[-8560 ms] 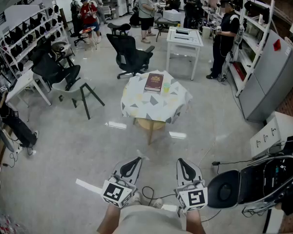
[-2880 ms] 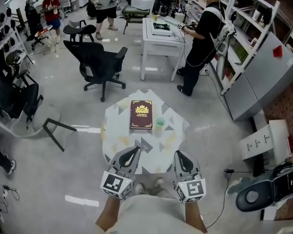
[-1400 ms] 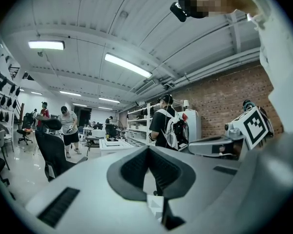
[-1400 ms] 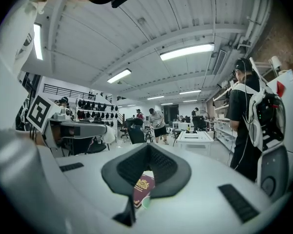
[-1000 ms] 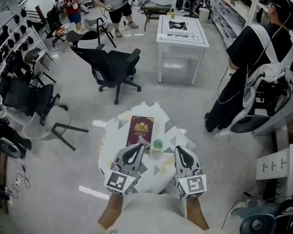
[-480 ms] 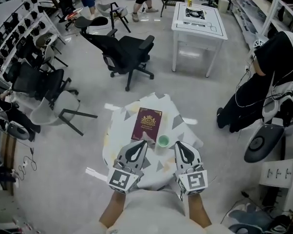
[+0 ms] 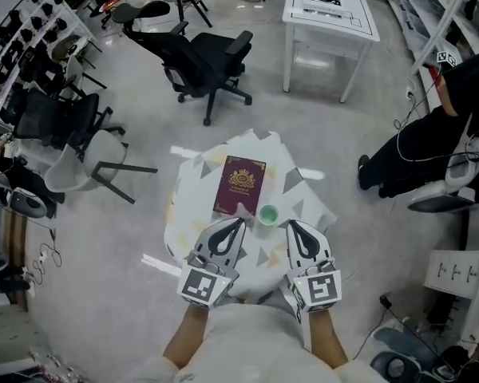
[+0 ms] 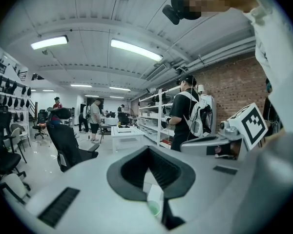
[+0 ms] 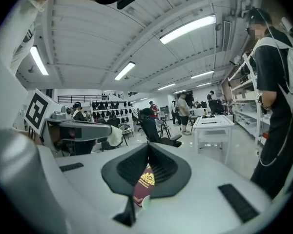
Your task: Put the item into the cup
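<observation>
1. The left gripper (image 7: 239, 223) and right gripper (image 7: 291, 224) are hovering side by side over the near edge of the cloth-covered surface (image 7: 193, 214).
2. Both pairs of fingers (image 8: 132, 172) are meeting at their tips, gripping nothing.
3. The green cup (image 7: 267, 214) is standing upright just beside the red book (image 7: 240, 185), just ahead of the grippers.

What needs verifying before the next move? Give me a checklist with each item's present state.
1. Green cup found, upright on the table, at the near right corner of the book: ok.
2. Cup mouth facing up and uncovered: ok.
3. Item to put in the cup identified: cannot tell; only the book and the cup show plainly.
4. Left gripper jaws apart for a grasp: not ok; they are together, nothing held.
5. Right gripper jaws apart for a grasp: not ok; they are together, nothing held.
</observation>
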A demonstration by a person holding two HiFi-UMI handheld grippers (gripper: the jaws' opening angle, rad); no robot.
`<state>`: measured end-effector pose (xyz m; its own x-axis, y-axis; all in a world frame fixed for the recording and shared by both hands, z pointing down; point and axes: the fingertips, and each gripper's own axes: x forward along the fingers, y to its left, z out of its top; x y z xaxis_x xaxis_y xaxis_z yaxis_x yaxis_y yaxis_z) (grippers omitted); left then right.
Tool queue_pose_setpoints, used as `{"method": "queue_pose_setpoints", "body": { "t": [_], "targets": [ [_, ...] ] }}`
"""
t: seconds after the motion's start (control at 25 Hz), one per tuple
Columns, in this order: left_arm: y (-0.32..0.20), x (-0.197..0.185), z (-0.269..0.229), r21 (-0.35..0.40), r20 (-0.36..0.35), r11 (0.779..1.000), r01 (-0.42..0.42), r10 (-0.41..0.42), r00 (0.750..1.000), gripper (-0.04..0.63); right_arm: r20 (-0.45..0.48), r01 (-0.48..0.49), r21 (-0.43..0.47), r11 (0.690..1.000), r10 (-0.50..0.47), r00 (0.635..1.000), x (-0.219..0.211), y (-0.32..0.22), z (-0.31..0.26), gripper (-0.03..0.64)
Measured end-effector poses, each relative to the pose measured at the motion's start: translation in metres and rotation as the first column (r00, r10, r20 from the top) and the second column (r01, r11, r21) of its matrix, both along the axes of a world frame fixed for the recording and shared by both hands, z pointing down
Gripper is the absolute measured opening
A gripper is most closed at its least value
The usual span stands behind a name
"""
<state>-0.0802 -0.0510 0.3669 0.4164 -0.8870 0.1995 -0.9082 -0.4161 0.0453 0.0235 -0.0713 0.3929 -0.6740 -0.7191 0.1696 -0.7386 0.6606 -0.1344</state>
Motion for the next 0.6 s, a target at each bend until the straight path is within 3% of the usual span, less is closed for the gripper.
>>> {"method": "queue_pose_setpoints", "body": {
  "t": [0.28,0.6],
  "targets": [
    [-0.015,0.006,0.018,0.017,-0.038,0.999,-0.051,0.051,0.998,0.011,-0.046,-0.060,-0.018,0.998,0.059,0.997,0.005,0.000,0.018,0.008],
    [-0.023,0.008,0.062,-0.062,-0.063,0.992,-0.112,0.108,0.992,0.011,-0.081,-0.122,-0.065,0.990,0.117,0.990,0.004,0.001,0.048,0.008]
  ]
}}
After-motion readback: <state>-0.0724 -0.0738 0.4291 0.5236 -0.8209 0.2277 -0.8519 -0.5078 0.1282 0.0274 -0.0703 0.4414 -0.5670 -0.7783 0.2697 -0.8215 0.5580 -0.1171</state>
